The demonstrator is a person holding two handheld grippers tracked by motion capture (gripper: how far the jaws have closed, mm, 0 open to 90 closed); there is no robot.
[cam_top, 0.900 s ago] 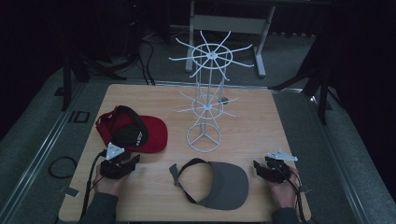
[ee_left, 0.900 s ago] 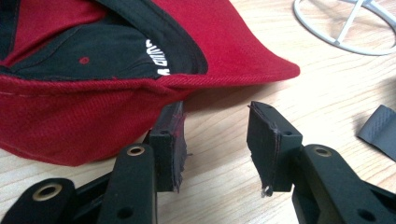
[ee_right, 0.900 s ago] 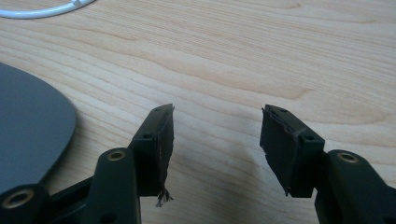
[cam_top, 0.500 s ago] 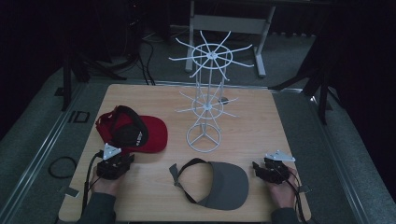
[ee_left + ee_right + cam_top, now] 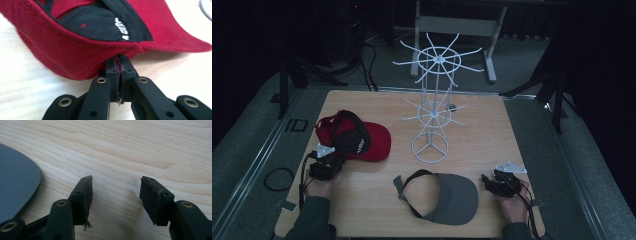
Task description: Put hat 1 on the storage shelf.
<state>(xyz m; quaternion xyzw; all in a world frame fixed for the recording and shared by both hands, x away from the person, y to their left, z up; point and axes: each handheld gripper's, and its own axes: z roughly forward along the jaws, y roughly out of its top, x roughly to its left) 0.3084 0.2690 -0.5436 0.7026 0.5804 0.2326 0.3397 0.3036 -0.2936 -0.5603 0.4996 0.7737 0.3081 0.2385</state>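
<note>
- Left gripper (image 5: pixel 328 161) is pinching the edge of the red baseball cap (image 5: pixel 362 142), lying near the tabletop's (image 5: pixel 377 210) left edge.
- Right gripper (image 5: pixel 490 181) is hovering with jaws apart, empty, beside the grey visor (image 5: pixel 454 200) near the front edge.

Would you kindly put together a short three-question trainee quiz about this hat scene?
1. True or false: the left gripper is shut on the red cap.
2. Which gripper stands open over bare table: A) left B) right?
3. Fill in: the grey visor lies between the two grippers, in front of the white wire ____.

Key: 1 true, its jaws pinch the cap's edge. 2 B, the right gripper. 3 rack.
</note>
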